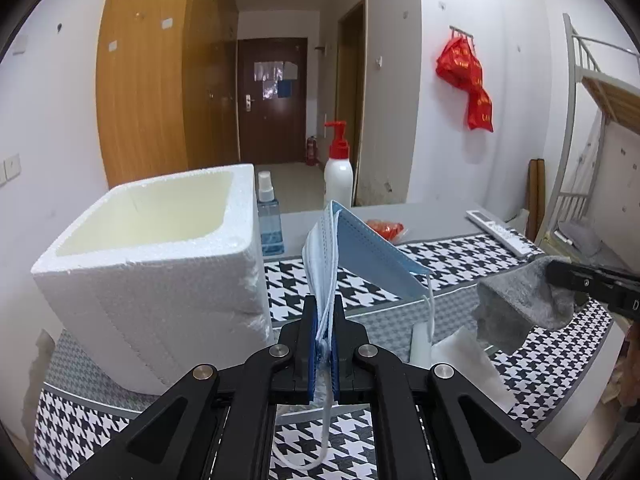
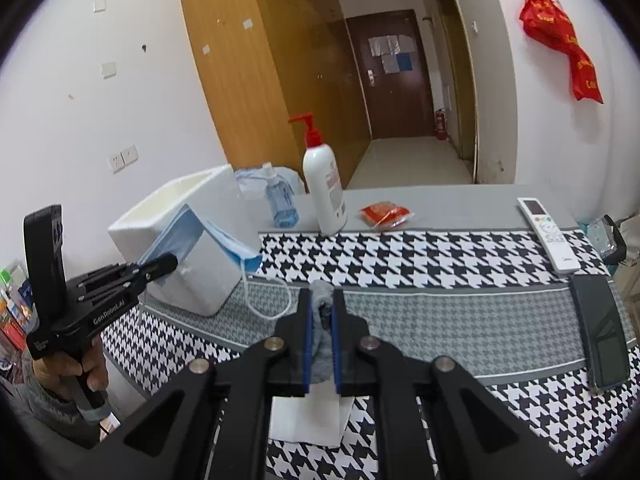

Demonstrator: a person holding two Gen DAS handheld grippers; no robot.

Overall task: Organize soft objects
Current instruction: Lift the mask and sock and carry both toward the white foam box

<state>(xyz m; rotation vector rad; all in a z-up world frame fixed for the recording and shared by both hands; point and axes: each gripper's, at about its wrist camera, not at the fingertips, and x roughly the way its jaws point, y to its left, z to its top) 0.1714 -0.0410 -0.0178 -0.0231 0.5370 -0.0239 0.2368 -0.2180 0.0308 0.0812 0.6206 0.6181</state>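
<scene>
My left gripper (image 1: pixel 323 320) is clenched on a blue surgical mask (image 1: pixel 360 248), pinched near one short edge so the pleated panel stands up and fans out above the fingers, clear of the counter (image 1: pixel 440 252). One ear loop (image 1: pixel 308 452) dangles below my grip, the other hangs off the far corner. It weighs almost nothing and flops, so I judge a firm pinch on the fabric itself is better than on a loop, which would stretch and swing.

My right gripper (image 2: pixel 321 308) is clenched on a grey felt cloth (image 2: pixel 322 344), bunched between the fingers; in the left view its loose end sags beneath them. Soft and a little fuzzy, it should not slip.

The white foam box (image 1: pixel 160 264) stands open-topped just beside the mask, the likely place for both. A loop could snag its crumbly rim.
</scene>
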